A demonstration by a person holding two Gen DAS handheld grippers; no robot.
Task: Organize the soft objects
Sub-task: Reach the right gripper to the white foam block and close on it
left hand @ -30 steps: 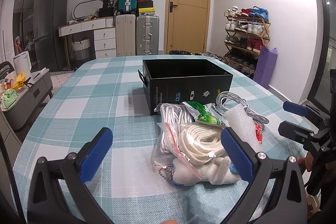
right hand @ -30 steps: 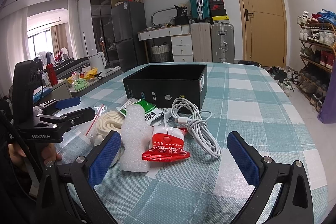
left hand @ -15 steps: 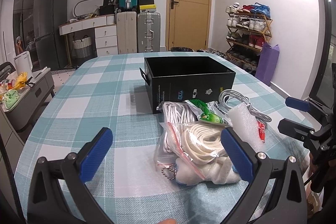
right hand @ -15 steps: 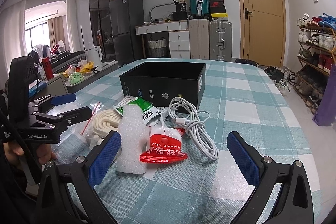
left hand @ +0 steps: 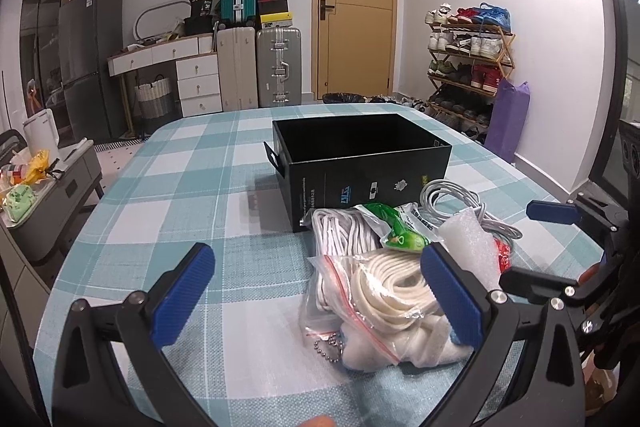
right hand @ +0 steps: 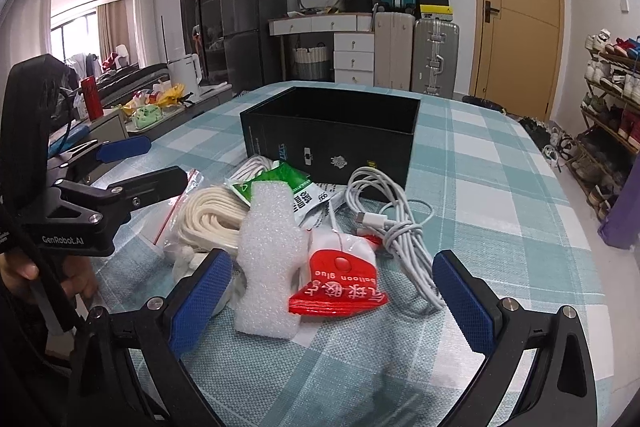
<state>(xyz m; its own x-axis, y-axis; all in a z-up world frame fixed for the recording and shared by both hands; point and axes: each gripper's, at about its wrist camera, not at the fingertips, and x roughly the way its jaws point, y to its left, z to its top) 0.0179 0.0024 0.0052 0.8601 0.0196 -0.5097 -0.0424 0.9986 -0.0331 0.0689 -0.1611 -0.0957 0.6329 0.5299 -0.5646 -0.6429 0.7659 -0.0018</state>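
Note:
A heap of soft items lies in front of an open black box (left hand: pixel 360 151) (right hand: pixel 332 131) on the checked tablecloth. Nearest my left gripper (left hand: pixel 316 291) is a clear zip bag of cream rope (left hand: pixel 384 299) (right hand: pixel 208 215); the gripper is open, with its right finger over the bag. Behind are a white cord bundle (left hand: pixel 340 231), a green packet (left hand: pixel 396 227) (right hand: pixel 280 183), white foam (left hand: pixel 468 239) (right hand: pixel 268 239) and a white USB cable (left hand: pixel 460 199) (right hand: pixel 388 219). My right gripper (right hand: pixel 332 299) hangs open over the foam and a red balloon-glue packet (right hand: pixel 340 287).
The table (left hand: pixel 180 187) drops off at the right edge, with a shoe rack (left hand: pixel 468 67) and purple bag (left hand: pixel 508 123) beyond. Suitcases (left hand: pixel 276 67) and drawers (left hand: pixel 196 83) line the far wall. A side cart with clutter (left hand: pixel 28 183) stands left of the table.
Both grippers have edged slightly forward toward the heap and stay open. The items on the table have not moved.

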